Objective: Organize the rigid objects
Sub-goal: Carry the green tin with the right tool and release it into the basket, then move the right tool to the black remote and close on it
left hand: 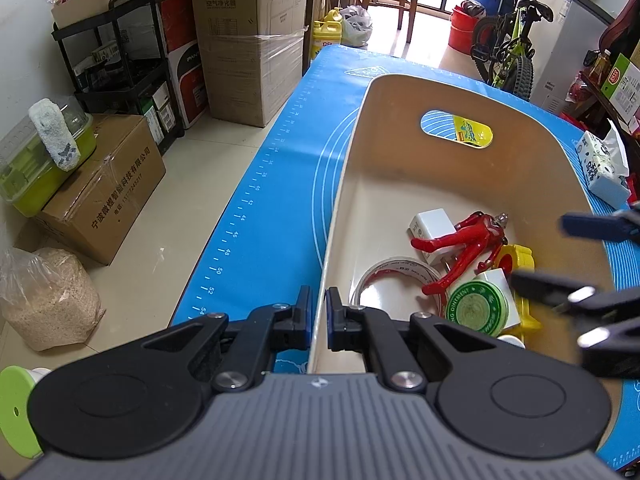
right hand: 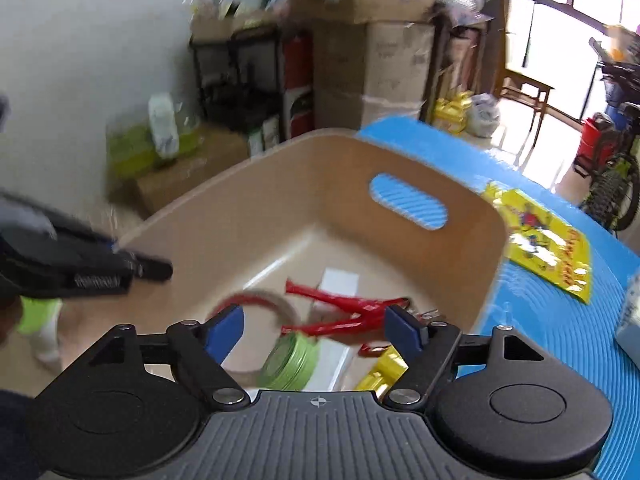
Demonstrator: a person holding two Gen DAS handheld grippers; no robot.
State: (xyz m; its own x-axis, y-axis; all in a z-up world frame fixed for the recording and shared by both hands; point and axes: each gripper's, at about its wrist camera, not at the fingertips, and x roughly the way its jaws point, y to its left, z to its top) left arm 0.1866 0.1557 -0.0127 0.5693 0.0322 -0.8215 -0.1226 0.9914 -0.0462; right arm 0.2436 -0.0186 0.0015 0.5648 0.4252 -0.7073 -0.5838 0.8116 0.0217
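Note:
A beige bin (left hand: 400,92) with a handle slot stands on the blue mat (left hand: 280,184). My left gripper (left hand: 319,316) is shut on the bin's near left wall. Inside lie a red figure (left hand: 460,248), a white charger (left hand: 432,226), a tape roll (left hand: 396,276), a green ointment tin (left hand: 476,308) and a yellow toy (left hand: 520,260). My right gripper (right hand: 316,334) is open and empty above the bin (right hand: 280,184), over the red figure (right hand: 340,312) and the green tin (right hand: 290,360). It also shows blurred at the right of the left wrist view (left hand: 560,256).
A yellow packet (right hand: 544,240) lies on the mat (right hand: 560,320) behind the bin. A tissue pack (left hand: 604,168) sits at the right. Cardboard boxes (left hand: 248,40), a black shelf (left hand: 120,48) and a bicycle (left hand: 508,40) stand around the table.

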